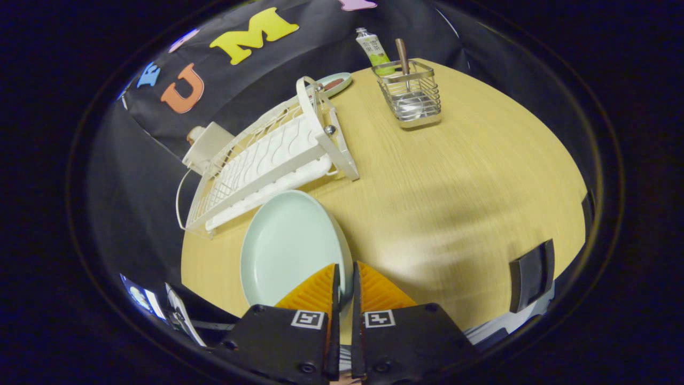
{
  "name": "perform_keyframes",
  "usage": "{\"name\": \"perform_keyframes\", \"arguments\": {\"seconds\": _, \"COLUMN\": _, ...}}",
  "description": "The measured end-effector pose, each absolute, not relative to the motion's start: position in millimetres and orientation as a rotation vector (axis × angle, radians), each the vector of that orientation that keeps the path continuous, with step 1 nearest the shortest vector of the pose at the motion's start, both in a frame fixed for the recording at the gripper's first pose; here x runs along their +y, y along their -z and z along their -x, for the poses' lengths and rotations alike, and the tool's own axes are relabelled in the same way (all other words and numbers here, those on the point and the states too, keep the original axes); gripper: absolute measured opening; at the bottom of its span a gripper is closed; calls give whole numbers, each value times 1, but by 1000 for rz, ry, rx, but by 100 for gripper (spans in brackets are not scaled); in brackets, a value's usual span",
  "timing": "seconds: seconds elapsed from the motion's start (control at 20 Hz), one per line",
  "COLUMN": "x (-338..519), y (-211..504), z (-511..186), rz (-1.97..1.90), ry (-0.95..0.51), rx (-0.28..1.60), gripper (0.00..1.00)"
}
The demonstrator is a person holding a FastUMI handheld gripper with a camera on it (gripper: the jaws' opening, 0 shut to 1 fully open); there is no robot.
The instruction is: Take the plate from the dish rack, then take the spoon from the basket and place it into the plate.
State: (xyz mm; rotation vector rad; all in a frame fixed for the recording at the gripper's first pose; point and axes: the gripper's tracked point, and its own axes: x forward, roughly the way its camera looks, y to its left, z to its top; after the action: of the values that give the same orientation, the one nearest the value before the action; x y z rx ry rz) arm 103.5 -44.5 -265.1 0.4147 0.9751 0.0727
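gripper [346, 278] clamped on the plate [288, 246] rim, near the table's [454, 187] front edge beside the dish rack [267, 160].

A wooden table [454, 176] carries a white dish rack [267, 160], a pale plate [288, 246] just beside it, whose rim the gripper [344, 278] pinches, a wire basket [409, 93], a small dish [335, 83] and a bottle [374, 48].

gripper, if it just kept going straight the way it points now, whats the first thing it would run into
The gripper is shut on the rim of the pale green plate, so that travels with it. Straight ahead, the white dish rack looks like the first obstacle, probably its near corner post; depth is hard to judge.
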Motion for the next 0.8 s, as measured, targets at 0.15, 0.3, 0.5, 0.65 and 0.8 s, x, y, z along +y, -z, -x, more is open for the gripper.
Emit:
{"name": "perform_keyframes", "arguments": {"seconds": 0.15, "x": -55, "y": 272, "z": -102, "rz": -372, "ry": -38, "rx": 971, "gripper": 17}}
{"name": "perform_keyframes", "arguments": {"seconds": 0.3, "x": -73, "y": 274, "z": -108, "rz": -276, "ry": 17, "rx": 922, "gripper": 21}}
{"name": "perform_keyframes", "arguments": {"seconds": 0.5, "x": -86, "y": 255, "z": -113, "rz": -205, "ry": 30, "rx": 821, "gripper": 68}}
{"name": "perform_keyframes", "arguments": {"seconds": 0.65, "x": -92, "y": 238, "z": -118, "rz": -206, "ry": 32, "rx": 758, "gripper": 77}}
{"name": "perform_keyframes", "arguments": {"seconds": 0.8, "x": -113, "y": 215, "z": -128, "rz": -197, "ry": 61, "rx": 695, "gripper": 82}}
